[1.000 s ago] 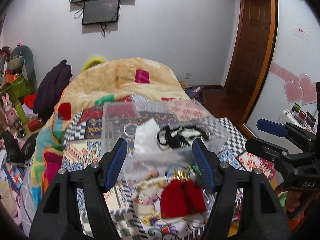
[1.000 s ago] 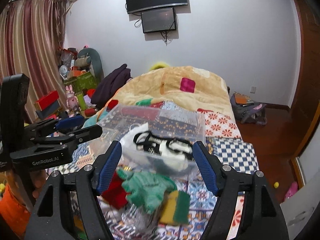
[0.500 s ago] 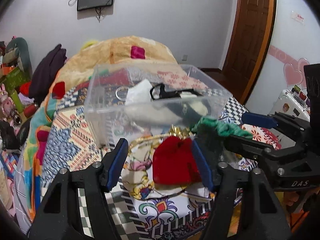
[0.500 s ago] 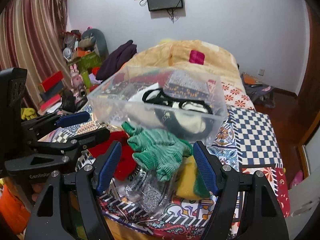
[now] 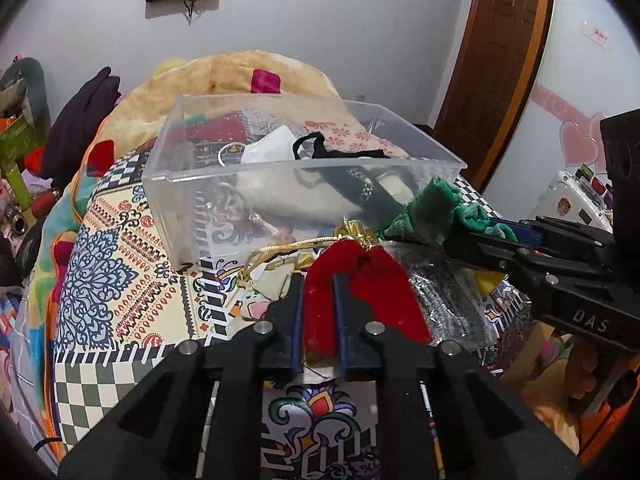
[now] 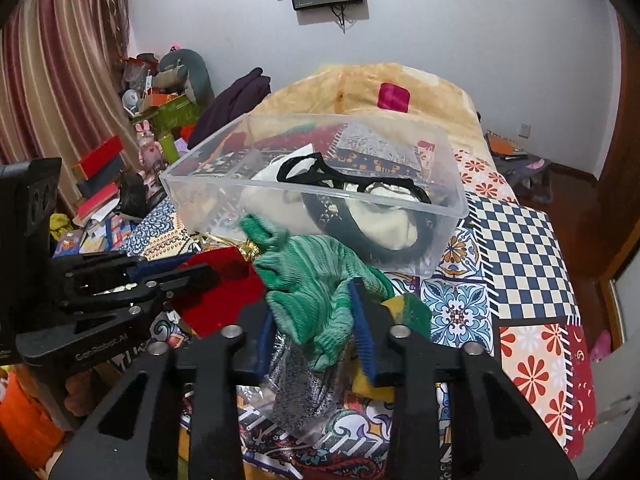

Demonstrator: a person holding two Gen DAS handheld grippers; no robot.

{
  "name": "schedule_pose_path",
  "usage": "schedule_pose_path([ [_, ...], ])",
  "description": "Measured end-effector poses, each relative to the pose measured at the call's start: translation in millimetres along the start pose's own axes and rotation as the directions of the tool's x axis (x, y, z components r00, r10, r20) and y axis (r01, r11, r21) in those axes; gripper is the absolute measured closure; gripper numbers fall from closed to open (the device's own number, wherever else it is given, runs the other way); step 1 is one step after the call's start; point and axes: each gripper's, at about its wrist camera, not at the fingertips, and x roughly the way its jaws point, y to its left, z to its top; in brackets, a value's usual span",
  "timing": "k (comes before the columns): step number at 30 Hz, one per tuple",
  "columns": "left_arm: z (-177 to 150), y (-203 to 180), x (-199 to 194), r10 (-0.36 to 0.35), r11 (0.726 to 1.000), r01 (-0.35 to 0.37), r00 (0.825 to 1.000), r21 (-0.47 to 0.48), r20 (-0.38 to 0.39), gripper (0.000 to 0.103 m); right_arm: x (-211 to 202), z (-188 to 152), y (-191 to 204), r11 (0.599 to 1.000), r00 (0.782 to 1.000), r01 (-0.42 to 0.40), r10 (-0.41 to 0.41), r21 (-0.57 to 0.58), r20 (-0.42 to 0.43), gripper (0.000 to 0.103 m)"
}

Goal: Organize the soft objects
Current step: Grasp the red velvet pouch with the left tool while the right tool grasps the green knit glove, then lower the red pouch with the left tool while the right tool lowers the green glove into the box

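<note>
A red velvet pouch with a gold cord lies on the patterned bed in front of a clear plastic box. My left gripper is shut on the pouch's left edge. A green knitted glove sits on top of the pile. My right gripper has its jaws closing, and the pads squeeze the glove between them. The box holds a white cloth and a black strap. In the left wrist view the right gripper shows at the right with the glove.
A silver mesh pouch and a yellow-green sponge lie under the glove. The patterned quilt covers the bed, with a beige blanket behind the box. Clutter stands left of the bed and a wooden door is at the right.
Both grippers came down onto the pile in front of the box and closed, the left on the red pouch and the right on the green glove.
</note>
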Motion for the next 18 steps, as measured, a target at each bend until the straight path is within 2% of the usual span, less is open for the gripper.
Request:
schedule_pose_path([
  [7, 6, 0, -22, 0.0, 1.0, 0.0, 0.998, -0.005, 0.062, 0.098, -12, 4, -1, 1.0, 0.999, -0.021, 0.021, 0.016, 0.047, 0.085],
  [18, 30, 9, -70, -0.002, 0.999, 0.008, 0.981, -0.033, 0.195, 0.098, -45, 24, 8, 0.999, 0.987, -0.037, 0.033, 0.022, 0.158, 0.087],
])
